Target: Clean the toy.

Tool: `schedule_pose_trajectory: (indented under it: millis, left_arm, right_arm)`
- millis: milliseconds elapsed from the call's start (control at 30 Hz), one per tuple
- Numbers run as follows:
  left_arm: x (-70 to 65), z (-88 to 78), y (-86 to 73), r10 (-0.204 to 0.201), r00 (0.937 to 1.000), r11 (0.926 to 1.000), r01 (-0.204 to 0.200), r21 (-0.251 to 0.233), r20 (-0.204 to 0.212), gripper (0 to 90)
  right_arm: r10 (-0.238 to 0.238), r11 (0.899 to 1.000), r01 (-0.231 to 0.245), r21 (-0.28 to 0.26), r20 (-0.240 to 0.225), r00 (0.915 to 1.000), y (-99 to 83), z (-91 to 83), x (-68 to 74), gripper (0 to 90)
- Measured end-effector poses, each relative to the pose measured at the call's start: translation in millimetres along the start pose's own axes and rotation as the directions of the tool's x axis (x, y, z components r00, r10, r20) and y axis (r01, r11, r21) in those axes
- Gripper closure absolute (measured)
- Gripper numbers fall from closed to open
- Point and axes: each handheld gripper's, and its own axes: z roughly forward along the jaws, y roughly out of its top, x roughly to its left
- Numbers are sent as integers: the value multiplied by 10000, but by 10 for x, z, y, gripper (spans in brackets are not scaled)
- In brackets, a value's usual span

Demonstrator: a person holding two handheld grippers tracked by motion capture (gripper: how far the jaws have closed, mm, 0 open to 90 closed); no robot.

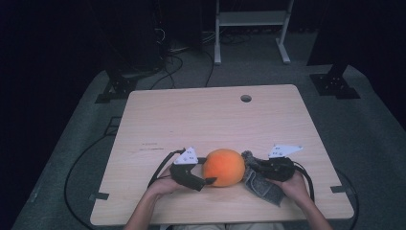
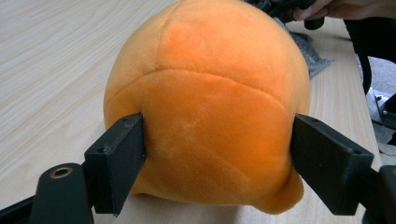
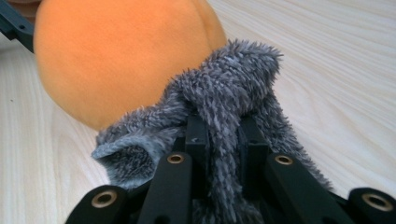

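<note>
Left gripper (image 1: 207, 181) jaws clamp the orange plush ball (image 1: 223, 167). Right gripper (image 1: 252, 168) pinches grey fuzzy cloth (image 1: 261, 186), apparently touching the ball's right side.

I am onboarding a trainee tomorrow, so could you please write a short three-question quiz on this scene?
1. True or false: the left gripper has its jaws on either side of the orange plush ball.
2. What does the right gripper hold? A) a steel spoon B) grey fuzzy cloth C) a paper cup
3. Fill in: in the high view, the round hole in the wooden table lies near its ___ edge.

Key:
1. True; the jaws touch the ball's two sides.
2. B; the grey fuzzy cloth is pinched between the jaws.
3. Far.
</note>
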Motion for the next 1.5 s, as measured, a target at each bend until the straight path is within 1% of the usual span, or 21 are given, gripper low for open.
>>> schedule_pose_trajectory:
  millis: [67,100,167,267,400,467,567,633,733,767,800,867,1000,1067,1100,1133,1200,1233,1433,1467,1500]
  left_arm:
    - [-15,11,7,130,9998,9999,-131,-34,-117,198]
    - [-23,16,13,244,9996,9997,-244,-5,-127,197]
    - [-66,35,34,693,9975,9976,-692,64,-135,198]
    - [-86,28,44,827,9964,9965,-825,107,-160,193]
    - [-25,-24,79,37,10000,9990,-36,-444,12,168]
    - [15,-13,90,-667,9978,9960,668,-594,40,169]
    - [3,26,75,-837,9964,9949,844,-559,143,181]
    - [-44,37,90,-574,9983,9967,576,-575,44,226]
    - [-90,43,103,-199,9998,9986,197,-483,-24,236]
    - [-151,46,122,433,9990,9984,-435,-357,-53,240]
    - [-151,46,122,433,9990,9984,-435,-357,-53,240]
    - [-233,59,165,1191,9927,9928,-1193,-107,-198,240]
    - [-271,45,186,1551,9877,9879,-1551,6,-205,227]
    - [-241,14,186,1265,9918,9919,-1267,-116,-191,190]
    - [-181,3,184,527,9981,9979,-539,-372,-323,152]
    - [-181,3,184,527,9981,9979,-539,-372,-323,126]
    - [-136,53,177,-188,9996,9996,183,-231,-226,121]
    - [-130,81,166,-295,9996,9993,295,-233,4,145]
    - [-202,72,218,-158,9996,9990,148,-425,-226,290]
    - [-220,80,233,-77,9997,9991,67,-423,-220,294]
    - [-266,96,273,295,9993,9991,-302,-304,-249,295]
  right_arm:
    - [-124,9977,110,-673,-206,9997,75,-76,47,769]
    - [-484,9867,360,-1585,-756,9960,186,-124,143,766]
    - [-984,9807,868,-1752,-587,9934,293,-118,237,768]
    - [-1046,9839,955,-1512,-535,9931,309,-51,247,771]
    - [-355,9895,218,-1428,-941,9949,197,4,171,772]
    - [-424,9915,282,-1267,-1113,9929,127,-12,170,772]
    - [-497,9935,381,-1071,-1073,9930,88,-31,158,771]
    - [-440,9980,400,-482,-865,9953,36,-66,98,772]
    - [-506,9980,479,-416,-671,9965,36,-130,77,772]
    - [-953,9905,870,-1062,-758,9926,107,-235,146,772]
    - [-953,9905,870,-1062,-758,9926,107,-235,146,772]
    - [-1733,9734,1569,-1669,-884,9809,276,-291,317,771]
    - [-1910,9740,1769,-1417,-925,9772,345,-188,378,771]
    - [-1708,9781,1559,-1380,-1038,9798,311,-129,347,773]
    - [-1497,9805,1339,-1436,-1054,9831,273,-131,320,773]
    - [-1497,9805,1339,-1436,-1054,9831,273,-131,320,773]
    - [-1452,9820,1290,-1380,-1145,9828,210,-145,305,773]
    - [-1453,9826,1295,-1331,-1162,9826,196,-156,292,773]
    - [-1437,9869,1394,-817,-500,9884,178,-281,199,773]
    - [-1515,9839,1446,-1050,-608,9866,203,-313,216,773]
    - [-1762,9726,1575,-1708,-1002,9792,298,-353,315,773]
